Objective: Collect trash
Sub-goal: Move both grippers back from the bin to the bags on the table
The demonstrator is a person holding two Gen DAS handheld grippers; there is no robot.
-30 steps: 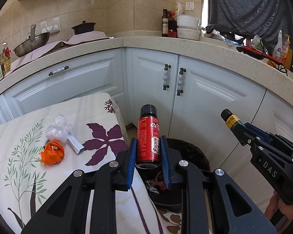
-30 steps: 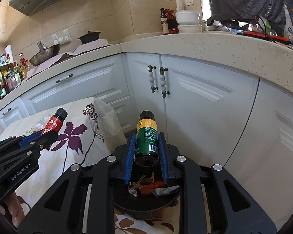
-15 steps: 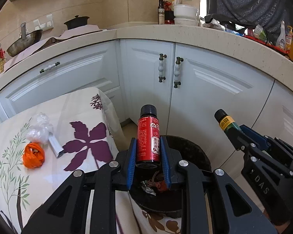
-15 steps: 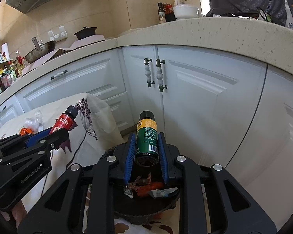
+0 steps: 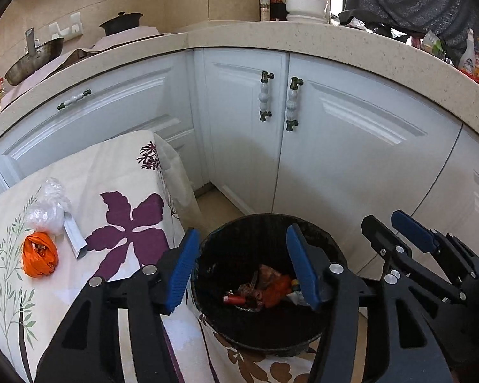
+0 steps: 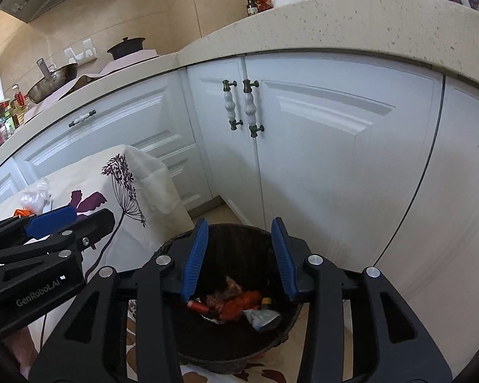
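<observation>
A black trash bin (image 5: 265, 223) stands on the floor beside the table; it also shows in the right wrist view (image 6: 236, 236). The red bottle (image 5: 234, 300) lies at its bottom among scraps, also seen in the right wrist view (image 6: 198, 306). The cap end of the green bottle (image 6: 266, 301) lies there too. My left gripper (image 5: 242, 268) is open and empty above the bin. My right gripper (image 6: 239, 258) is open and empty above the bin. An orange wrapper ball (image 5: 40, 255), a clear plastic wad (image 5: 48, 210) and a small white box (image 5: 75, 236) lie on the table.
The floral tablecloth (image 5: 127, 172) hangs over the table edge right next to the bin. White cabinet doors (image 5: 335, 146) stand close behind the bin under a beige counter (image 5: 335, 44). A wok (image 5: 32, 60) and a pot (image 5: 121, 22) sit on the counter.
Both grippers have opened. The red bottle and the green bottle have dropped out of them into the bin. Both grippers have lowered toward the bin.
</observation>
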